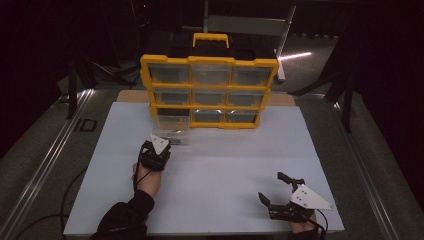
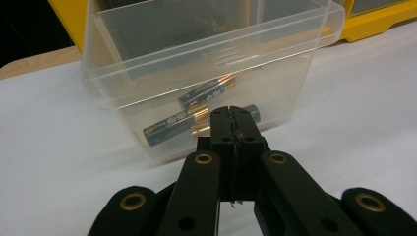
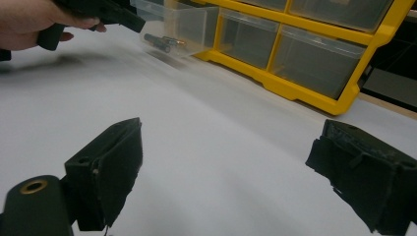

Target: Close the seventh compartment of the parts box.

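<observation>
Right gripper [image 1: 276, 189] sits nearest, by the front-right corner of the white tabletop [image 1: 225, 170], jaws wide apart w/ nothing between. Left gripper [image 2: 231, 114] has jaws pressed together, tips at the front wall of a clear drawer [image 2: 206, 73]; can't tell if they pinch it. Risk: a pull or nudge could slide or tip the light drawer, rolling the batteries [image 2: 196, 113] inside. Drawer looks thin, see-through plastic, resting toward the tabletop's back-left, just in front of the yellow organizer [image 1: 210, 92].
</observation>
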Tool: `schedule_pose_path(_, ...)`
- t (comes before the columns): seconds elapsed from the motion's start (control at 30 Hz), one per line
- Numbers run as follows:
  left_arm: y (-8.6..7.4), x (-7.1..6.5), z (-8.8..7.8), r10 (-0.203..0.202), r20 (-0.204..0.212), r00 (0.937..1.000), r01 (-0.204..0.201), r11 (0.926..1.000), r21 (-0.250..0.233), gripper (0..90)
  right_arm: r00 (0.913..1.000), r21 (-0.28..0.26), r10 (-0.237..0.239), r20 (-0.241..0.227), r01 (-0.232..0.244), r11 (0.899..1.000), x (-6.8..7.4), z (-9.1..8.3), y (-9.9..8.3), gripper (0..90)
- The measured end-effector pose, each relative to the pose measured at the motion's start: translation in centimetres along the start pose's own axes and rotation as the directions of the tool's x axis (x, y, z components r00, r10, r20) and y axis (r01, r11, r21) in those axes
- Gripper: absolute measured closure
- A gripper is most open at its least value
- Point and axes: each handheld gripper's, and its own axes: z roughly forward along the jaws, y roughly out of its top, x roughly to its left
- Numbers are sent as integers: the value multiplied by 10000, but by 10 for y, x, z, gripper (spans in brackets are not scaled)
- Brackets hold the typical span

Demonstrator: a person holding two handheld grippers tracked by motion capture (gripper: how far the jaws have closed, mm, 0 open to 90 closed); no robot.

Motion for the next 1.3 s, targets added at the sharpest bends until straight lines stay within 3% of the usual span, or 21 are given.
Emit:
schedule_pose_path(0.27,2,1,5,-15,-302,9995,16,10000,34,885,10000,-3,11,2,-11,10000,0,-1,0,104)
schedule_pose_path(1.3,8,-2,20,189,-331,9993,-180,9994,290,885,10000,11,17,-7,-17,10000,-1,-1,0,104)
